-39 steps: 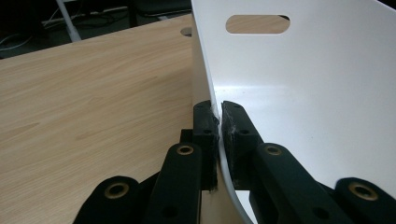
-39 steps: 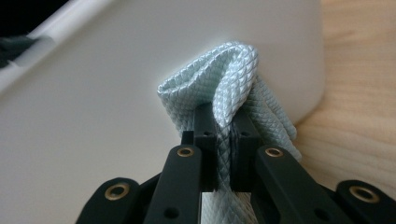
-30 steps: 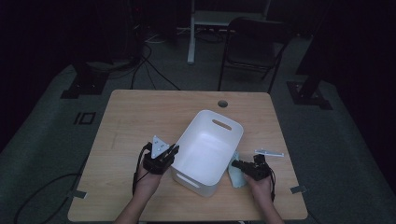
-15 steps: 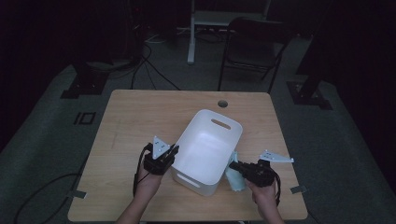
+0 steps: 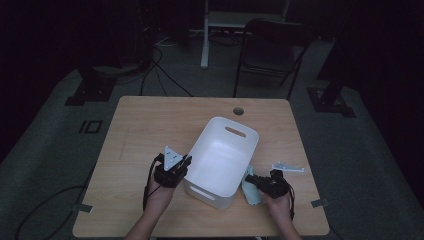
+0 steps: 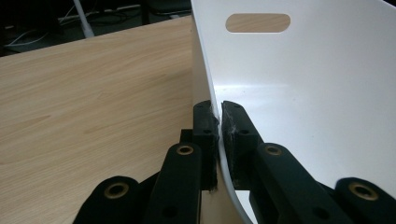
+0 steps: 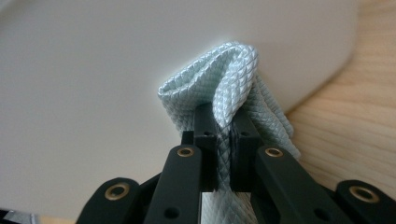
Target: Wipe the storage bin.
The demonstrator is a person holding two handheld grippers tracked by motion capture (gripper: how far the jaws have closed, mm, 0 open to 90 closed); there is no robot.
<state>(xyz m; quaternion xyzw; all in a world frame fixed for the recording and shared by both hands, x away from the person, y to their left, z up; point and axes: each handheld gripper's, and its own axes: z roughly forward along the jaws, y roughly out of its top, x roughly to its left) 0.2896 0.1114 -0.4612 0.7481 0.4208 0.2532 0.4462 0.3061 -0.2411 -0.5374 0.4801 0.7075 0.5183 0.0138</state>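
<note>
Right gripper (image 5: 255,181): at the near right of the white bin (image 5: 222,160), jaws clamped together on a pale blue cloth (image 5: 251,190). In the right gripper view the pads pinch a fold of it (image 7: 224,140), with the bin's outer wall close behind.
Cloth: quilted diamond weave, bunched above the jaws in the right gripper view. It hangs at the bin's near right corner, outside the bin; whether it touches the wall I cannot tell.
Left gripper (image 5: 184,165): at the bin's left side, jaws closed on the rim. In the left gripper view (image 6: 219,122) one pad sits outside the wall and one inside, with the thin white wall pressed between them.
Hands: left hand (image 5: 160,192) and right hand (image 5: 278,204) come in from the near edge, on either side of the bin.
Bin: white plastic, rectangular, set slantwise on the wooden table (image 5: 145,130), nothing inside. Slot handle in the far wall (image 5: 235,132), another in the near wall.
Right of bin: a small pale flat piece (image 5: 287,166) on the tabletop, well apart from the cloth; too small to identify.
Beyond bin: round hole (image 5: 238,110) in the tabletop near the far edge.
Beyond table: dark folding chair (image 5: 272,50) on the floor.
</note>
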